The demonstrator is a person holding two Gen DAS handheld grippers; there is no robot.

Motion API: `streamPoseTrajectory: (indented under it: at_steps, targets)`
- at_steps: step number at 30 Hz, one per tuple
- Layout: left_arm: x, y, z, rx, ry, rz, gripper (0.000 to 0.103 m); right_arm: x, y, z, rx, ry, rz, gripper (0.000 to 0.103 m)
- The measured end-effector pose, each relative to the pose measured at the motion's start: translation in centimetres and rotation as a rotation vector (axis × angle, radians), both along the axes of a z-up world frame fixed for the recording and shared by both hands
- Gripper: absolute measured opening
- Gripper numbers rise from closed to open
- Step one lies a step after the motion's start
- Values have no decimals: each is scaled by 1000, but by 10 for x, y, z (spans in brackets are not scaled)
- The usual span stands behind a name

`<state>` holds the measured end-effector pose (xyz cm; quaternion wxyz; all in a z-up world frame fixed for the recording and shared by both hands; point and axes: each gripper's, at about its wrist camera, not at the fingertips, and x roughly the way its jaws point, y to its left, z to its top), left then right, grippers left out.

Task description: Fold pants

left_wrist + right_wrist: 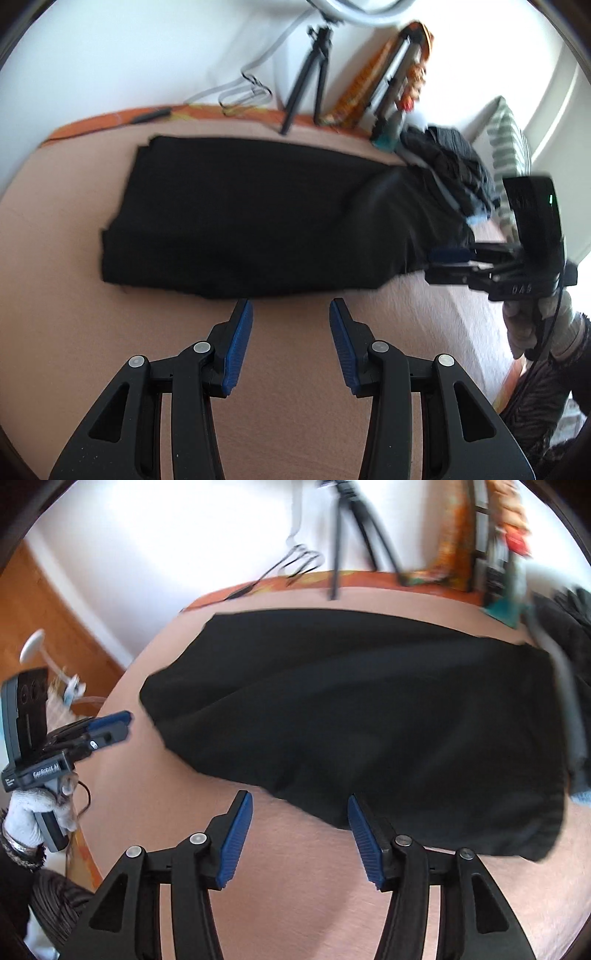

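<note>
On the pink bed (295, 886) black pants (369, 716) lie; "GenRobot AI" left gripper (291, 306) and right gripper (299, 799) both gape.

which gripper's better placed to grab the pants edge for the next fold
Probably the right. The right gripper is open with one finger tip already over the near edge of the black pants. The left gripper is open too, but sits just short of that edge, over bare bed.

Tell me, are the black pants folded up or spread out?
Folded, it seems: the black pants lie as one flat rectangle, no separate legs showing. Both grippers are open, off them.
</note>
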<state>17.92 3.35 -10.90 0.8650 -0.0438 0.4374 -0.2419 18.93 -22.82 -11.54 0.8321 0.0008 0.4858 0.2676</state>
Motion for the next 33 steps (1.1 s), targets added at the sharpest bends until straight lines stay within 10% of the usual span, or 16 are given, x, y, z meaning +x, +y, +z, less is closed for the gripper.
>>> streamPoseTrajectory:
  at_steps: [24, 33]
  targets:
    - [61, -25, -12, 32, -47, 25, 41, 24, -4, 2, 191, -47, -31, 56]
    - [63, -21, -10, 44, -62, 26, 42, -6, 55, -5, -126, -214, 210, 55]
